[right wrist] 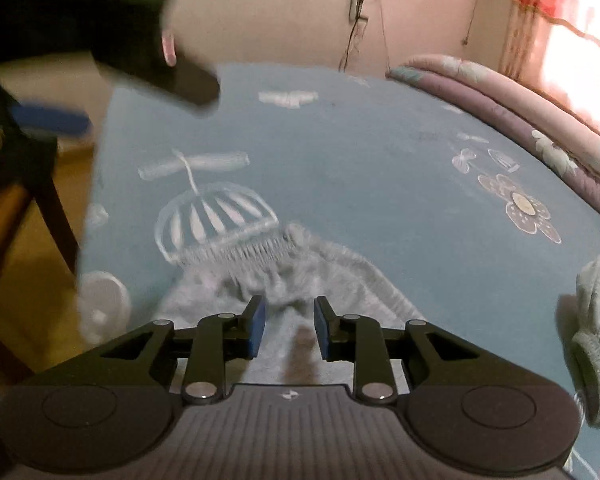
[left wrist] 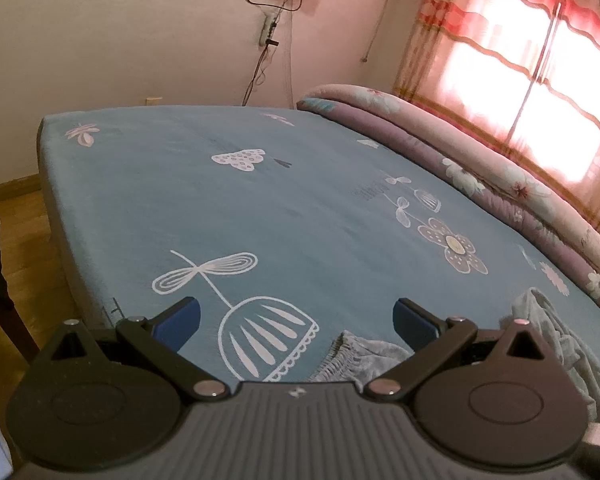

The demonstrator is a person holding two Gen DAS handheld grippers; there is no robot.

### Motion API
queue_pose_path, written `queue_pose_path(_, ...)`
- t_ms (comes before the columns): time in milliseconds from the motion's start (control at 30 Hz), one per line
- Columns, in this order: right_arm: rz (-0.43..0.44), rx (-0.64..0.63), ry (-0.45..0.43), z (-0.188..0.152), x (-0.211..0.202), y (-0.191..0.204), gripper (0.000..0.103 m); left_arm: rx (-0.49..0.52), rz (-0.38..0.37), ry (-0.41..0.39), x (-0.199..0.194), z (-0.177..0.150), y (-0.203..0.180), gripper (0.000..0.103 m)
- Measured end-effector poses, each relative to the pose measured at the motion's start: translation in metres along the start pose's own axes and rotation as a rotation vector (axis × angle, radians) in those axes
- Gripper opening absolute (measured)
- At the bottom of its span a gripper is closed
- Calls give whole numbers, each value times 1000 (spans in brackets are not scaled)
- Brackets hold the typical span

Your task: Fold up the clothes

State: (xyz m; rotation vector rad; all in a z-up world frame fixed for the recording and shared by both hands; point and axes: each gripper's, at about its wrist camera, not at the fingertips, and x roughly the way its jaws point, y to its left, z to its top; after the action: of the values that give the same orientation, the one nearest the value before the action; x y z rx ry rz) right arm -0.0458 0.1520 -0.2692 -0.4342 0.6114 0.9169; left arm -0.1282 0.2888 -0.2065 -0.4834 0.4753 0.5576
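A grey garment [right wrist: 300,280] with a gathered elastic waistband lies spread on the blue patterned bed sheet [right wrist: 360,184]. My right gripper [right wrist: 289,328] hovers just over it, its blue pads a narrow gap apart with only the flat cloth showing beneath them, nothing pinched. In the left wrist view my left gripper [left wrist: 296,320] stands wide open above the sheet [left wrist: 260,200], and the same waistband [left wrist: 352,356] peeks out near its right finger. One of its fingers [right wrist: 188,84] shows as a dark blur at the upper left of the right wrist view. A second crumpled grey garment [left wrist: 548,328] [right wrist: 596,320] lies to the right.
A rolled floral quilt [left wrist: 500,184] runs along the bed's right side under a curtained window [left wrist: 540,80]. Wooden floor and a dark chair leg [right wrist: 56,216] lie off the bed's left edge. A blurred white disc [right wrist: 100,304] sits at that edge. Cables hang on the far wall [left wrist: 268,40].
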Motion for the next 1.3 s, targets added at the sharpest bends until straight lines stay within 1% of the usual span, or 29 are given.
queue_pose_path(67,28,-32,-1,-2,0,9,31,-3,0,-4,-1,1,0,102)
queue_pose_path(133,45,-47,36,-5,16,17,31,1,-6,-6,-2,0,-1,102)
queue_pose_path(167,72,-28,50,-7,27,19,31,2,-8,-8,-3,0,0,102)
queue_pose_path(200,88,9,12,-9,31,18,32,1,-7,-9,-3,0,0,102)
queue_pose_path(233,111,43,12,-6,34,14,34,-1,-6,-11,-4,1,0,102)
queue_pose_path(300,168,130,35,1,35,1,33,-5,-6,-11,-3,1,2,102)
queue_pose_path(333,195,182,39,1,29,-10,33,-5,-7,-10,-3,1,2,102)
queue_pose_path(367,208,217,24,2,19,-19,34,-6,-8,-9,-3,1,3,102)
queue_pose_path(467,174,234,-22,0,-12,-35,35,-15,-8,-11,-4,1,3,102)
queue_pose_path(500,165,227,-17,-2,-18,-37,35,-13,-11,-10,-4,1,3,102)
queue_pose_path(533,143,207,7,-4,-19,-35,35,-8,-14,-9,-4,1,2,102)
queue_pose_path(567,110,172,22,-7,-17,-30,35,-4,-16,-7,-4,0,1,102)
queue_pose_path(633,79,89,74,-16,-2,-15,35,6,-18,-5,-4,0,-1,102)
queue_pose_path(667,73,68,101,-20,7,-8,36,9,-16,-4,-3,0,-2,102)
queue_pose_path(700,67,57,74,-24,11,-3,38,10,-14,-5,-4,0,-3,102)
queue_pose_path(733,80,46,43,-25,14,5,42,11,-13,-4,-4,0,-4,102)
queue_pose_path(767,90,41,34,-24,15,8,46,13,-13,-4,-4,-1,-5,102)
queue_pose_path(800,104,36,47,-19,16,10,48,16,-15,-4,-4,-1,-7,102)
queue_pose_path(867,114,36,63,-10,7,7,48,25,-21,-4,-4,-1,-9,102)
queue_pose_path(900,96,34,53,-9,-4,3,48,26,-24,-3,-4,-1,-8,102)
queue_pose_path(967,44,19,32,-13,-27,-4,54,20,-24,-1,-3,-1,-7,102)
queue_pose_path(1033,1,26,30,-23,-45,-13,56,21,-23,5,-1,-2,-8,102)
queue_pose_path(1067,-18,34,47,-29,-48,-16,57,26,-24,9,-1,-3,-10,102)
queue_pose_path(1167,-55,43,144,-49,-37,-20,58,52,-35,22,2,-5,-17,102)
queue_pose_path(1267,-82,101,150,-59,-52,-23,61,76,-47,38,5,-9,-23,102)
queue_pose_path(1300,-91,118,127,-62,-66,-23,62,82,-49,44,6,-10,-25,102)
